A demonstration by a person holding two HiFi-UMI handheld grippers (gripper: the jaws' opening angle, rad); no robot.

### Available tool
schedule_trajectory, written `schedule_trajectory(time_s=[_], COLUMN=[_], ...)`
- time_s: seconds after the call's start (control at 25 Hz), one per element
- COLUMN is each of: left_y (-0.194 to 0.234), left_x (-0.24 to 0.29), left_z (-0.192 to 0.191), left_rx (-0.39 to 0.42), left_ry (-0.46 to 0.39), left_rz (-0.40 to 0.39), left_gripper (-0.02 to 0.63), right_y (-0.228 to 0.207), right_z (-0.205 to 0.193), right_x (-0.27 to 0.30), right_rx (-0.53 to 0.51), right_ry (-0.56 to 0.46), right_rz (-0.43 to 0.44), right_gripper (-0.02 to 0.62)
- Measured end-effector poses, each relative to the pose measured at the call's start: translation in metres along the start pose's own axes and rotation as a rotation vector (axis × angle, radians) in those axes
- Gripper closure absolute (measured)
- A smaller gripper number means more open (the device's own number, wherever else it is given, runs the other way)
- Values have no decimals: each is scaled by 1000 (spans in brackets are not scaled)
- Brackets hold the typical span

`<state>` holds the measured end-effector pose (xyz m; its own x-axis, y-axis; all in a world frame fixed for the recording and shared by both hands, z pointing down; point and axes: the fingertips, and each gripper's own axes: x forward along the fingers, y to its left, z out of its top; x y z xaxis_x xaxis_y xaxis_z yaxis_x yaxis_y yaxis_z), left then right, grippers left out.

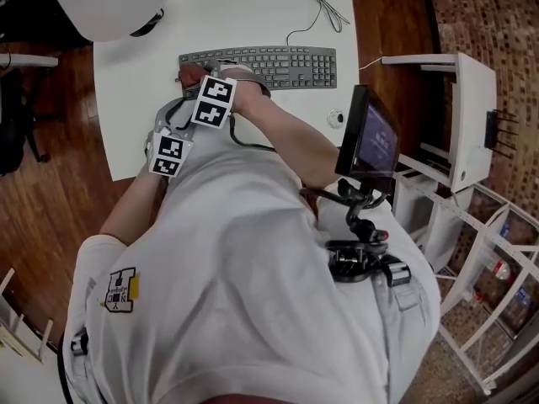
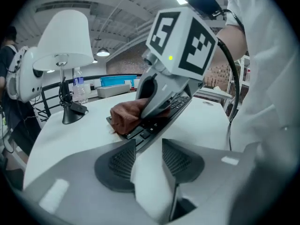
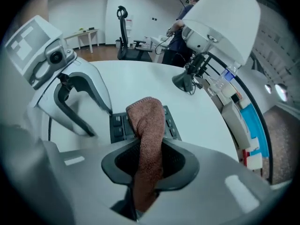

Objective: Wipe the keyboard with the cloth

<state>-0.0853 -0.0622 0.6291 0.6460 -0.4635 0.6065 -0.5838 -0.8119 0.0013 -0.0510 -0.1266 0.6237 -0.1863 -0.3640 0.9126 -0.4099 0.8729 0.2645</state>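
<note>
The keyboard [image 1: 278,64] lies flat on the white table [image 1: 253,15], towards its far side. Its long edge runs across the head view, and a thin cable [image 1: 320,7] leads away from its back. It is a dark grey full-width board with a number pad at its right end. No dirt or smears show on the keys, though they are too small to judge closely.

The right gripper [image 3: 149,159] points steeply down at the keyboard's left end. Its jaws are closed on the brown cloth [image 3: 149,125], which hangs between the pads. The cloth's bunched free end rests on the leftmost keys [image 3: 119,125].

The left gripper [image 2: 149,159] hangs over the bare table just short of that same corner. Its jaws stand wide apart with nothing between them, and it does not touch or steady the board.

By my reading the wiping is under way, with the cloth in contact at the left edge. The pictures cannot tell which keys have already been wiped. The middle rows and the number pad lie uncovered to the right of the cloth, so most of the board's length may yet need a pass. The cloth itself is a soft looped towel folded into a narrow strip, so it covers only a few keys at once.
</note>
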Motion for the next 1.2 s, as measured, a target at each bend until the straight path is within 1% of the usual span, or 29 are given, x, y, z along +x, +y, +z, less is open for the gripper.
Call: schedule_trajectory(time_s=[0.12,0.28,0.44,0.56,0.68,0.84,0.96,1.08,1.2], left_y=[-2,-8,-9,-3,3,6,6,2,-3], left_x=[-1,1,6,5,1,-4,-4,-1,3], left_z=[8,23,13,4,0,-3,-3,-2,1], left_rx=[-6,16,25,32,43,52,50,44,41], left_ry=[17,39,58,73,85,96,93,87,74], left_rz=[18,41,65,77,80,80,82,81,74], left_gripper=[451,451,451,451,451,451,451,451,451], right_y=[-23,-58,-76,-87,-97,-105,-107,-108,-106], right_z=[-44,-128,-207,-250,-284,-322,-335,-333,-310], right_x=[-17,-44,-53,-59,-69,-82,-87,-88,-91], right_rx=[54,171,286,363,429,503,524,497,435], right_ry=[35,91,154,196,231,279,303,317,294], right_rz=[-34,-94,-151,-191,-228,-272,-285,-292,-291], right_gripper=[508,508,508,508,508,509,508,508,508])
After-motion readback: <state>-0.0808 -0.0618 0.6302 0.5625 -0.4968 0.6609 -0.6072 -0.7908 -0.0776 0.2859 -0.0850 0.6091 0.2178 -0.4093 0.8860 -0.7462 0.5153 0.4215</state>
